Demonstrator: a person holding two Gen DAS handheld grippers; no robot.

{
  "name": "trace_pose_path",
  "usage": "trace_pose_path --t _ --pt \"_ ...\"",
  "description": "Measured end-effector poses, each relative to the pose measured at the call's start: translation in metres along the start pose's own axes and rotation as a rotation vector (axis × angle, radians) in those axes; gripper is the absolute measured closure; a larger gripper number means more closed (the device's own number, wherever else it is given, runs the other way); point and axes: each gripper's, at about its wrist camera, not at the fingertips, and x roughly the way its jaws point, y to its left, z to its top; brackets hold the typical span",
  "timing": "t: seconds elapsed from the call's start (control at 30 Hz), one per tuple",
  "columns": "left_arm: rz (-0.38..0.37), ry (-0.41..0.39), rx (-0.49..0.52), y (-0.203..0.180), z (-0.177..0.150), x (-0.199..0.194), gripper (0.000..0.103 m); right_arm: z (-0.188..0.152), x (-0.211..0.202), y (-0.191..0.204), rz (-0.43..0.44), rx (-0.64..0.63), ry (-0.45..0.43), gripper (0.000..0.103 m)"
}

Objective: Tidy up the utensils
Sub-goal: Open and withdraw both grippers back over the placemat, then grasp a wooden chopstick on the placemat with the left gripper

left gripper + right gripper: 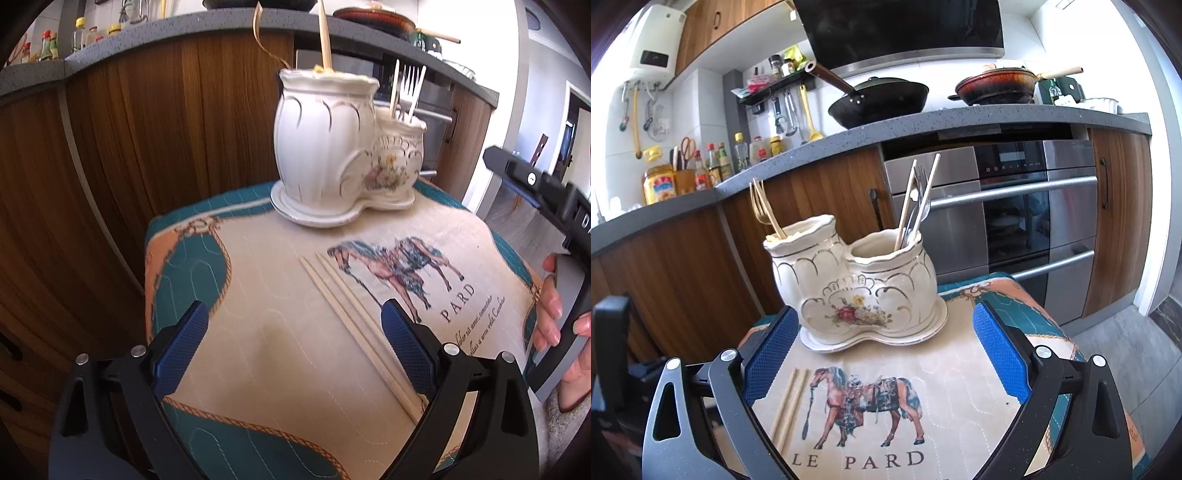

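Chopsticks point(351, 317) lie as a pair, side by side and touching, on a quilted cloth point(258, 350) printed with a saddled horse and the words "LE PARD". In the left wrist view they run diagonally from near the horse's head down toward the right pad of the left hand-held gripper point(291, 339), whose jaws stand wide apart with nothing between them but bare cloth — the chopsticks' near ends pass just beside and under its right finger. In the right wrist view the same pair shows at the left of the horse print, close to the left pad of the right hand-held gripper point(882, 354).

That gripper's jaws are also spread wide and grip nothing. Ahead of them, at the far end of the cloth, stands a white ceramic utensil holder point(857, 280) with gold trim and a flower motif, two pots joined on one saucer base. Its taller pot holds a gold fork point(759, 206) and a light stick; its lower pot holds silver forks point(919, 206) and two more chopsticks, all upright and leaning slightly.

At the right edge of the left wrist view, a person's hand point(557, 325) grasps the black handle of the other gripper. Behind the cloth are wooden cabinet fronts, a steel oven point(1015, 214) and a grey counter with two pans — one black wok point(882, 101) and one reddish pan point(997, 86).
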Motion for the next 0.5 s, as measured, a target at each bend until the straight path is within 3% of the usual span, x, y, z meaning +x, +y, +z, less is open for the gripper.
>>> trace_pose_path --t 0.13,0.5 --pt "0.018 0.059 0.037 -0.013 -0.005 0.009 0.017 0.002 -0.003 -0.002 0.009 0.006 -0.007 0.008" --pt "-0.009 0.142 0.065 -0.026 -0.010 0.024 0.057 0.004 -0.008 -0.006 0.015 0.010 -0.011 0.008"
